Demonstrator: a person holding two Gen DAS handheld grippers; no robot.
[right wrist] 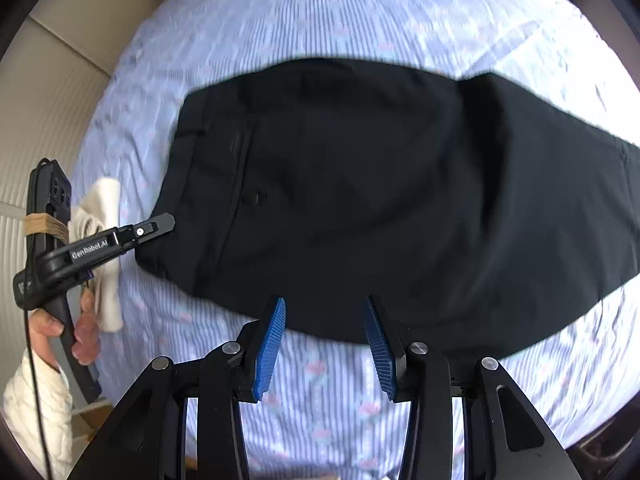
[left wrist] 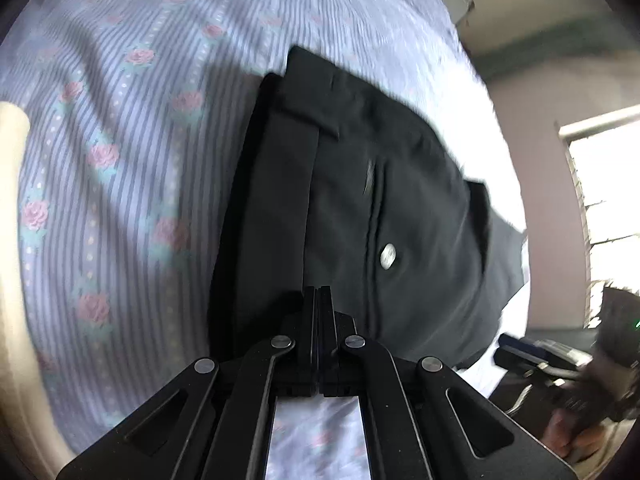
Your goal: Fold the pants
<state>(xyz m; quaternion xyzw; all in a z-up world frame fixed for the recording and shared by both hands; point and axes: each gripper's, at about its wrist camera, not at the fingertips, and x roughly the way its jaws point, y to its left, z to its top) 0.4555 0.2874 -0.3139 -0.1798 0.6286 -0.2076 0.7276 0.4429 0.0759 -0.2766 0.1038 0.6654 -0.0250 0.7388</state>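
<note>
Black pants (right wrist: 360, 200) lie folded lengthwise on a striped floral bedsheet (right wrist: 320, 12), waistband to the left in the right wrist view. My left gripper (left wrist: 319, 292) is shut at the waistband edge of the pants (left wrist: 380, 200); whether cloth is pinched I cannot tell. It also shows in the right wrist view (right wrist: 168, 222), tip at the pants' left corner. My right gripper (right wrist: 325, 320) is open and empty, its blue pads (right wrist: 272, 344) just above the near edge of the pants. A silver button (left wrist: 388, 257) shows on the pants.
A cream cloth (right wrist: 106, 256) lies on the sheet by the left hand. A beige padded headboard (right wrist: 48, 92) stands at the left. The bed edge, a wall and a bright window (left wrist: 600, 184) are to the right in the left wrist view.
</note>
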